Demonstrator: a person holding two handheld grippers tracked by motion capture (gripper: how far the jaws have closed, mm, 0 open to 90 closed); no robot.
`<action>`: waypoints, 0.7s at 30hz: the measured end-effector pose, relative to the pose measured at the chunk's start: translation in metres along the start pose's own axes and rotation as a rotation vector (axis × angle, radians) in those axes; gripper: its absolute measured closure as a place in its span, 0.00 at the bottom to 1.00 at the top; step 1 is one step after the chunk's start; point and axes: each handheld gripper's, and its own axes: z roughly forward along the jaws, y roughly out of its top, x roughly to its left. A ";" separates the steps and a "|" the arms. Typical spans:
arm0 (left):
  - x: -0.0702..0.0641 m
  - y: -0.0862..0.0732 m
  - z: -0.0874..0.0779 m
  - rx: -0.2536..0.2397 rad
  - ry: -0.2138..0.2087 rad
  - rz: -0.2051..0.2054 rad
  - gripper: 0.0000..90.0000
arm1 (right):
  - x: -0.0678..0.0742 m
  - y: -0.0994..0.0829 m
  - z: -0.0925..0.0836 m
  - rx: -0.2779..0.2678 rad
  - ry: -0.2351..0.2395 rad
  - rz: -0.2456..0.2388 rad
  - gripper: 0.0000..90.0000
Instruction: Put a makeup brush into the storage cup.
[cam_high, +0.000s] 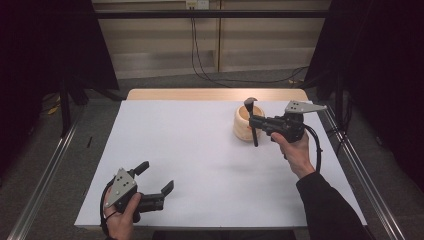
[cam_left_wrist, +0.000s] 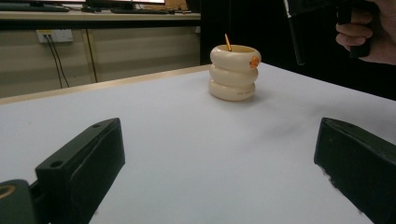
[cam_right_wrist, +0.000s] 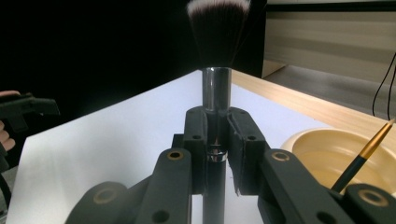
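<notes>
My right gripper (cam_high: 254, 121) is shut on a black makeup brush (cam_high: 255, 131), held upright just in front of a cream ringed pot (cam_high: 242, 125) at the table's back right. In the right gripper view the pads clamp the silver ferrule (cam_right_wrist: 215, 88), with the dark, white-tipped bristles (cam_right_wrist: 217, 28) pointing up. A thin brush with an orange handle (cam_right_wrist: 369, 149) leans inside the pot (cam_right_wrist: 322, 144). My left gripper (cam_high: 156, 178) rests open near the front left edge with nothing between its fingers. From the left gripper view the pot (cam_left_wrist: 233, 72) stands far off beyond the open left gripper (cam_left_wrist: 223, 140).
A white sheet (cam_high: 200, 160) covers the table, with a wooden strip (cam_high: 215, 94) along its far edge. Metal rails (cam_high: 365, 175) run down both sides. Cables (cam_high: 200, 60) hang on the wall behind.
</notes>
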 end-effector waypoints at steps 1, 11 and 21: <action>0.000 0.000 0.000 0.001 -0.002 0.000 0.02 | -0.001 0.001 0.000 -0.005 0.002 0.005 0.87; 0.000 -0.001 0.001 0.005 0.003 -0.005 0.02 | -0.011 0.007 0.001 -0.022 -0.043 0.003 0.87; 0.000 0.000 0.000 0.006 -0.003 0.003 0.02 | -0.019 0.027 0.006 -0.025 -0.081 -0.010 0.87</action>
